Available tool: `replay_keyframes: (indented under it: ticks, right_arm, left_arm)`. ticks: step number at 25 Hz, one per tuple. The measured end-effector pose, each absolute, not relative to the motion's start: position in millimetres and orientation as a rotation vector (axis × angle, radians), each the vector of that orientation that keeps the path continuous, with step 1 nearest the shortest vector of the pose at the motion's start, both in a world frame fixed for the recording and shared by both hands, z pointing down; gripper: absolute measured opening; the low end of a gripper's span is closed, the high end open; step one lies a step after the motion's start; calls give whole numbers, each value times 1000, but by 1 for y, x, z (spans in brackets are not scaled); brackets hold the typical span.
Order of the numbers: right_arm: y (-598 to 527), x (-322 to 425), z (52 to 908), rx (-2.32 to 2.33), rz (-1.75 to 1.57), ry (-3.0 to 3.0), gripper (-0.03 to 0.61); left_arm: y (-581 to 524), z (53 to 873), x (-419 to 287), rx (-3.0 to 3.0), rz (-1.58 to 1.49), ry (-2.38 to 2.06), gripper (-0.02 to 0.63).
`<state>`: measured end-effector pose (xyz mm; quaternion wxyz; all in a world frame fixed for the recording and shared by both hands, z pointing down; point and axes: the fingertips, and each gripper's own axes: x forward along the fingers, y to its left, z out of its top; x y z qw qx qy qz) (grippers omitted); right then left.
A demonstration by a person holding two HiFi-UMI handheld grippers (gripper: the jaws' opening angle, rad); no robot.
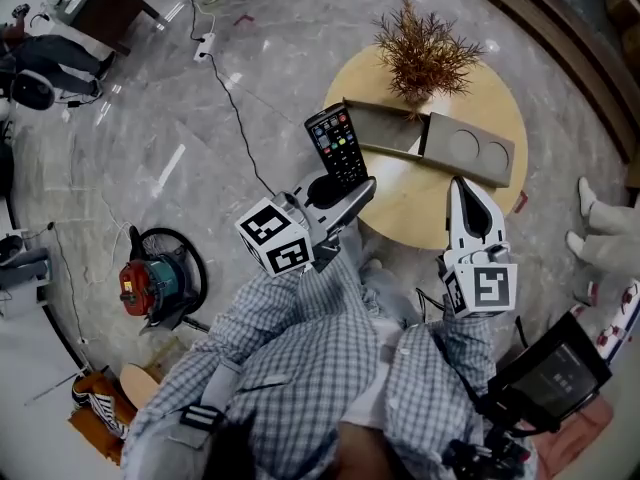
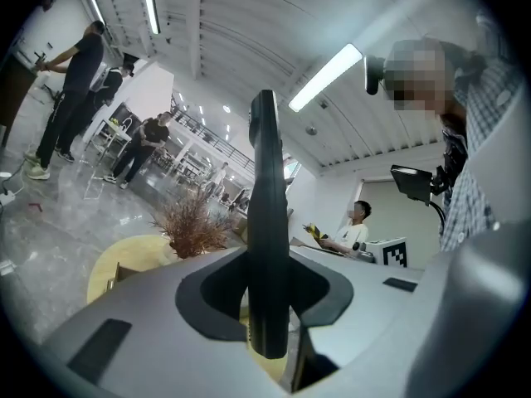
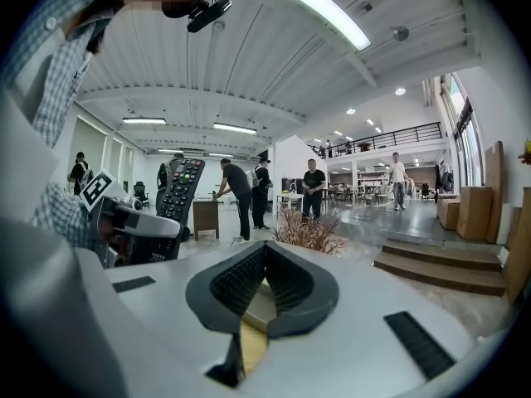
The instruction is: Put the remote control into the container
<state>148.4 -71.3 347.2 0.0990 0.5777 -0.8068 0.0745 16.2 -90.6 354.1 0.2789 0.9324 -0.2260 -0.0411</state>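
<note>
At the bottom of the head view, a person in checked sleeves [image 1: 300, 358] holds two tools. The left hand-held gripper [image 1: 345, 193], at centre frame, is clamped partway closed on the lower end of the black remote control [image 1: 335, 143]. The right hand-held gripper [image 1: 462, 190], at right of centre, is fully closed on nothing and hangs over the round counter [image 1: 400, 203].

The remote is in the air, most of its length standing clear above the jaws. Its top end is near the left end of the grey container [image 1: 385, 128], which lies open across the counter in the upper middle. A dried plant [image 1: 425, 53] stands just behind it.

With only the remote's tail pinched, it could pivot or slide out on the way down and drop past the counter's edge to the floor. Lowered at a slant, it could catch the container's near wall and push the container, which nothing holds in place. Carried too far, its tip could brush the plant.
</note>
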Motion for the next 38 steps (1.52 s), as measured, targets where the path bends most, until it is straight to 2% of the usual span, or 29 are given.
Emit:
replay_keyframes:
  ticks: [13,27,38]
  right_arm:
    - [-119,118,372,1692,300,-2321,6]
    - [-143,136,387,1645,351,-2306,6]
    - [-155,157,392,1606,362,-2312,6]
  left_arm:
    - [-146,388,8,2374,-107,-495,112]
    - [-170,413,30,2214,-181,-522,112]
    - [-172,439,66,1830,-438,-448,112]
